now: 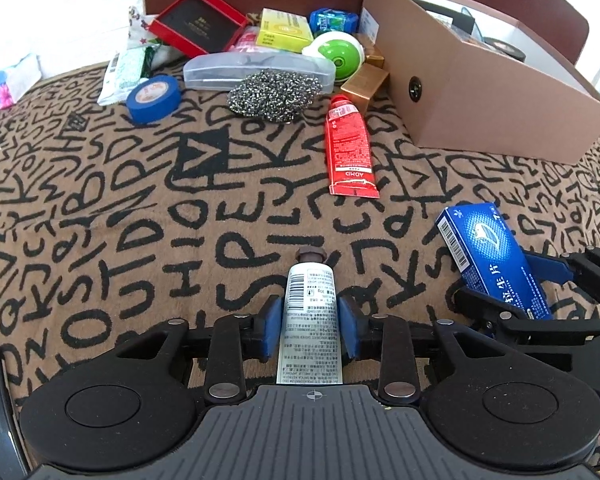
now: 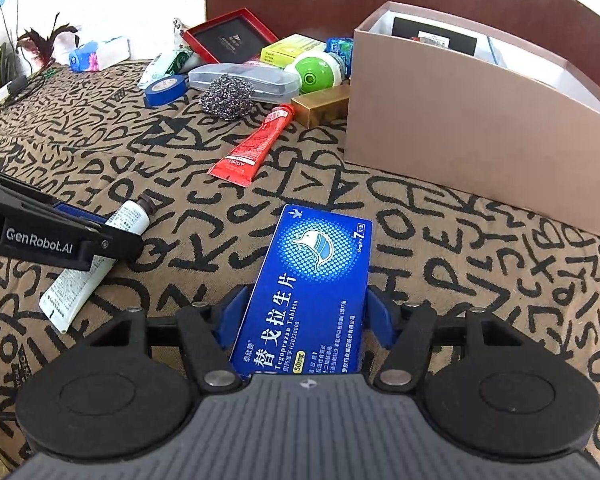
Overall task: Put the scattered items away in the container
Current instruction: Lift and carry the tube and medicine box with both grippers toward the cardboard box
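A white tube (image 1: pixel 311 344) with a dark cap lies on the lettered cloth, between the blue pads of my left gripper (image 1: pixel 310 301). A thin gap shows on each side of it, so that gripper is open. In the right wrist view the tube (image 2: pixel 128 216) passes under a left finger (image 2: pixel 60 236). A blue tablet box (image 2: pixel 312 264) sits in my right gripper (image 2: pixel 307 297), with both pads against its long sides. The left wrist view shows that box (image 1: pixel 488 248) at the right. The brown cardboard container (image 1: pixel 480 92) (image 2: pixel 460 128) stands open at the back right and holds several things.
A red tube (image 1: pixel 348 148) lies mid-cloth. Behind it are a steel scourer (image 1: pixel 274 94), a blue tape roll (image 1: pixel 154 98), a clear case (image 1: pixel 256 68), a green-and-white round item (image 1: pixel 338 54), a gold box (image 1: pixel 364 84), a yellow box (image 1: pixel 284 28) and a red-rimmed box (image 1: pixel 198 22).
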`<state>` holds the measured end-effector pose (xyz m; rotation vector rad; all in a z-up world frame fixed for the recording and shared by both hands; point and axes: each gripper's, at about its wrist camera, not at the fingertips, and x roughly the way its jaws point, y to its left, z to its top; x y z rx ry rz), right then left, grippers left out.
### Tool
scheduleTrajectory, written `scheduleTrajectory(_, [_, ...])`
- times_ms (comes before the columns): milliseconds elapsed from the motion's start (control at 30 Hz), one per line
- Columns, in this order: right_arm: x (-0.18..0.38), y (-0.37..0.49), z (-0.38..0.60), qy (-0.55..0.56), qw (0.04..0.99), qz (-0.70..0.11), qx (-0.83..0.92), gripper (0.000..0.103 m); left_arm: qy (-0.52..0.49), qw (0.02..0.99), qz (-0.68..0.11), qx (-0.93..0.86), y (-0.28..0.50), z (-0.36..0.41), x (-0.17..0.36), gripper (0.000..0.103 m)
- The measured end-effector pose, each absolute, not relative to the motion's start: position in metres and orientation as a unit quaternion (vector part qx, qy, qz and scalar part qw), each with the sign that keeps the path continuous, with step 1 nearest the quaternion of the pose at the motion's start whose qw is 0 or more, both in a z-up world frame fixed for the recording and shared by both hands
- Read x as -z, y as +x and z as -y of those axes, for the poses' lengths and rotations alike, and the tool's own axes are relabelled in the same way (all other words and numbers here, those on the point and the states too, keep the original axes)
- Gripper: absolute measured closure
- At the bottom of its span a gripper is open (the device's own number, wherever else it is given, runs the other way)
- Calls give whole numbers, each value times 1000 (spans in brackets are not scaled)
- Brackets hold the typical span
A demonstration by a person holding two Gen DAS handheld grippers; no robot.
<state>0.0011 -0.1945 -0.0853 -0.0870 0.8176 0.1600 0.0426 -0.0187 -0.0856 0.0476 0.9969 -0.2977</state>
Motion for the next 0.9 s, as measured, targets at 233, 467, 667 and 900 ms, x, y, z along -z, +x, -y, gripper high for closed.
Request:
scheduleTrajectory(233, [88,4,199,-23,916,-391,-84,37,35,871,-471,138,45,23,87,64])
scheduleTrajectory(467, [75,-9,205,-10,924,-371,-92,40,19,871,-470,142,40,23,76,75])
scheduleTrajectory(667, [54,-14,213,-1,936,-337,-97,40,23,882,-441,165,35,35,47,75])
scheduleTrajectory(900, [27,-14,229,-6,953,-293,-81,40,19,894,-397,207,44,60,7,75])
